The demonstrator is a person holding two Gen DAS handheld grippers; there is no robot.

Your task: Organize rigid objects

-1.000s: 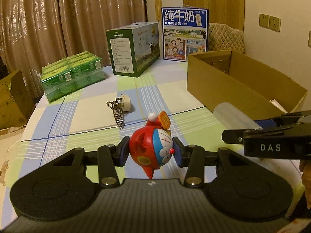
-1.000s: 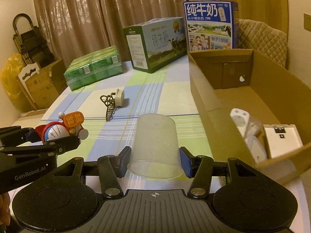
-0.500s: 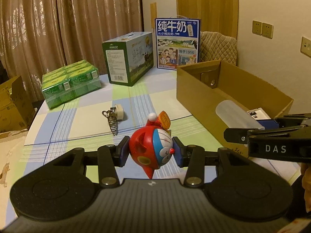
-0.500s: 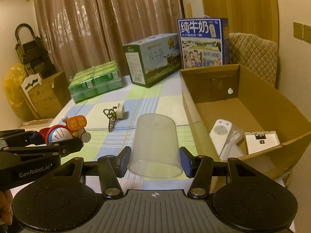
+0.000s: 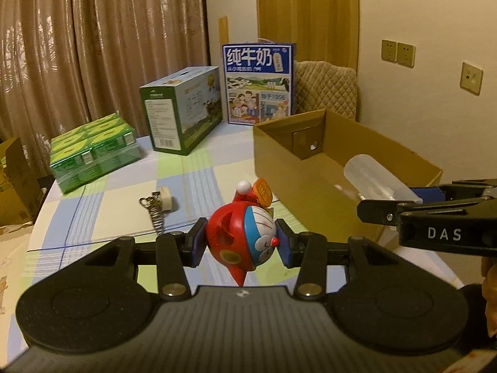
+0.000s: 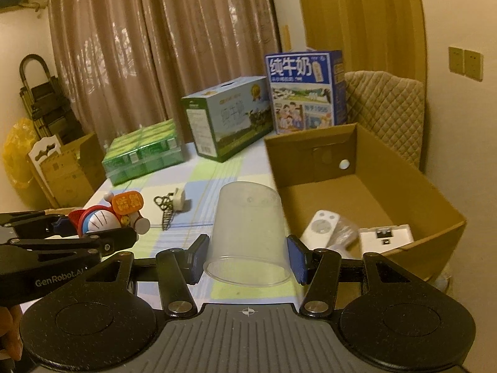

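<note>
My left gripper (image 5: pixel 241 242) is shut on a red and blue Doraemon toy (image 5: pixel 240 236), held above the checked tablecloth; it also shows in the right wrist view (image 6: pixel 102 216). My right gripper (image 6: pixel 247 256) is shut on a clear plastic cup (image 6: pixel 248 233), held on its side above the table next to the open cardboard box (image 6: pixel 441 199). The cup also shows in the left wrist view (image 5: pixel 376 175) over the box (image 5: pixel 273 155). Inside the box lie a white remote (image 6: pixel 321 227) and a white device (image 6: pixel 386 236).
A keychain with a white plug (image 5: pixel 158 206) lies on the table (image 5: pixel 102 217). A green drink pack (image 5: pixel 90 152), a green carton (image 5: pixel 183 115) and a blue milk carton (image 5: pixel 257 84) stand at the back. A padded chair (image 6: pixel 385 108) is behind the box.
Both grippers have risen and pulled back with their objects; the table and box look farther and lower. The cup now shows over the box's open top in the left wrist view.
</note>
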